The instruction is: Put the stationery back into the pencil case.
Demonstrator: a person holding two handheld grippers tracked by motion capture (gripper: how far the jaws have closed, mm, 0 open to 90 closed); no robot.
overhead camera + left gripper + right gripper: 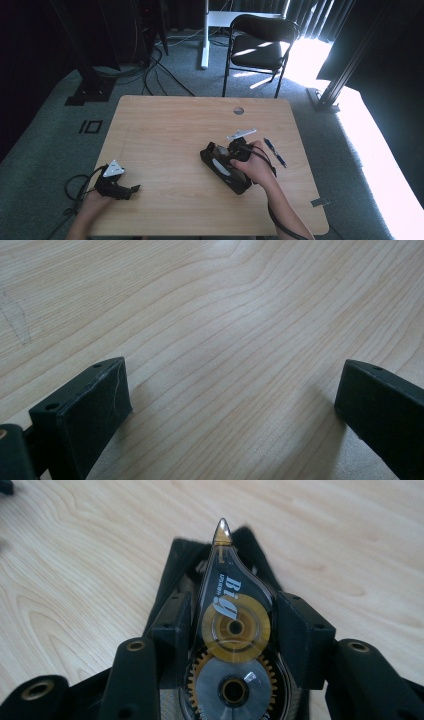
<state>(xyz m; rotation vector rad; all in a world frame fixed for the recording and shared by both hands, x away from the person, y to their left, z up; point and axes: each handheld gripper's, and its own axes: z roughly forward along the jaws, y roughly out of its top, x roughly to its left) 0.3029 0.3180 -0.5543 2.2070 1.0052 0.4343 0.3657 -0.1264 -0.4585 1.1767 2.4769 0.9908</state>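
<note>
The right gripper (232,630) has its jaws clenched on a clear teardrop-shaped correction-tape dispenser (231,630) above a black pouch (222,167) on the pale wooden desk (165,130). The left gripper (230,405) rests with jaws released.

Left claw (131,190) rests with jaws spread wide; right claw (232,625) has jaws clamped together.

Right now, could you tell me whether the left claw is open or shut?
Open. In the left gripper view the left claw has its two black jaws standing far apart, with bare wooden table between them and nothing held.
</note>
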